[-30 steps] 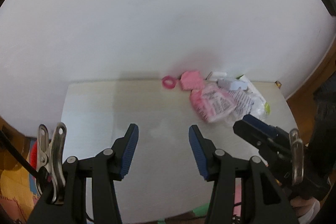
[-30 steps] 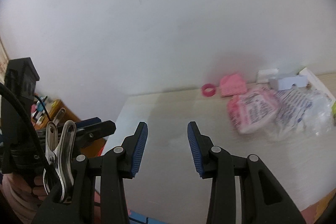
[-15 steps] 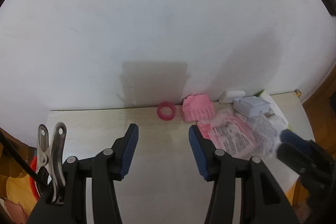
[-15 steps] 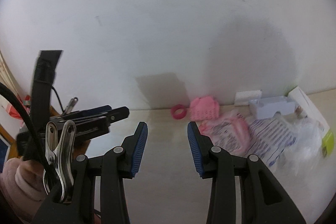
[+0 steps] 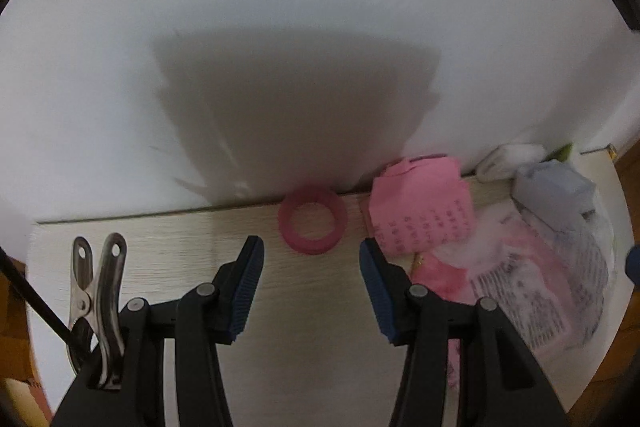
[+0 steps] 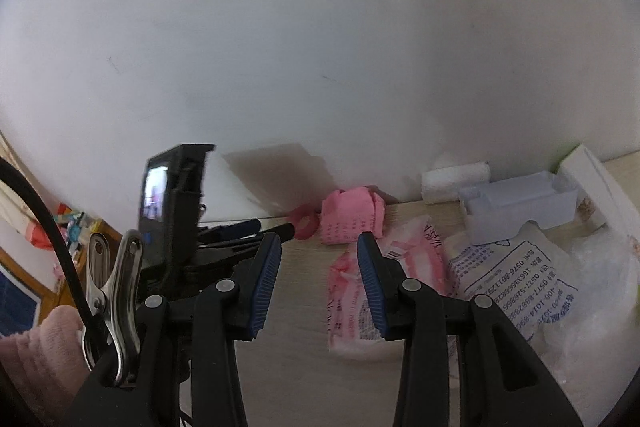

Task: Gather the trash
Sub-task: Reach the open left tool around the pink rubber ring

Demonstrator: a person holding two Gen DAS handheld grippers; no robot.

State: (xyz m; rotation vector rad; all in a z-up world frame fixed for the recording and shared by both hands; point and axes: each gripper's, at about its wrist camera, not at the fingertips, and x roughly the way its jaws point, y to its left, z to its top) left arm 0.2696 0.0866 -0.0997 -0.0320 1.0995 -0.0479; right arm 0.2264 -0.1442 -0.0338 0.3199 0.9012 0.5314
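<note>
A pink ring (image 5: 313, 221) lies on the pale wooden table (image 5: 160, 247) against the white wall. My left gripper (image 5: 311, 259) is open just short of it, the ring showing between its blue pads. Right of the ring sit a folded pink paper (image 5: 420, 207), a pink printed wrapper (image 5: 516, 291) and a clear printed bag (image 5: 584, 267). In the right wrist view my right gripper (image 6: 318, 255) is open above the table, with the pink paper (image 6: 352, 215) and pink wrapper (image 6: 412, 255) just beyond. The left gripper (image 6: 256, 227) reaches toward the ring (image 6: 306, 223) at the left.
A pale blue plastic tray (image 6: 516, 207), a white roll (image 6: 456, 179) and a white box (image 6: 596, 179) crowd the back right by the wall. A clear printed bag (image 6: 516, 283) lies in front of them. A pink sleeve (image 6: 36, 355) shows at the lower left. The wall stands directly behind the trash.
Both grippers have moved forward and down toward the wall; the ring and the pink trash now look much larger and closer. The left gripper now lines up with the ring. Neither gripper's opening changed.
</note>
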